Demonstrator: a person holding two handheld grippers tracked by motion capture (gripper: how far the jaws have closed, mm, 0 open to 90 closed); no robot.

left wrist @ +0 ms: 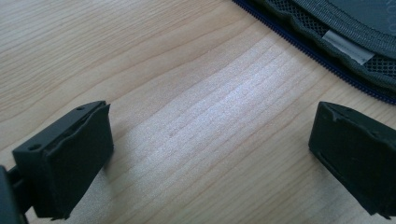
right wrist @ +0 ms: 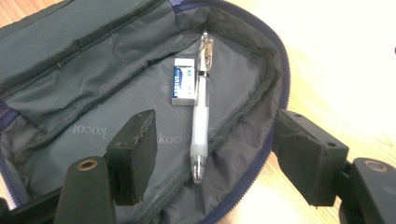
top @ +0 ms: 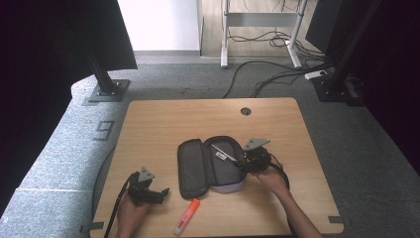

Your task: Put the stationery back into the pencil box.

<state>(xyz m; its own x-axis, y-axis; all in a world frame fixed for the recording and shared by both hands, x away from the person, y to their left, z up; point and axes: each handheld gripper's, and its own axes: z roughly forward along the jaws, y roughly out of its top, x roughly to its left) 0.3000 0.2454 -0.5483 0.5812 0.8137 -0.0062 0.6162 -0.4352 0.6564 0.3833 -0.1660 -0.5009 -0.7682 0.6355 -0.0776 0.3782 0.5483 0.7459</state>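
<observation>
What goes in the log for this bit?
case open | pen, eraser inside | highlighter on table | right gripper open | left gripper open

On my feed I see a wooden table [top: 163,119] with a round hole [top: 245,111] near its far edge. An orange highlighter [top: 187,216] lies on the table near its front edge, tilted. The table stands on grey carpet [top: 59,163], which has a "9" [top: 103,130] marked on it to the left. Beyond it, black cables [top: 257,74] trail across the floor between white desk legs [top: 224,44] and a black stand base [top: 106,90].
</observation>
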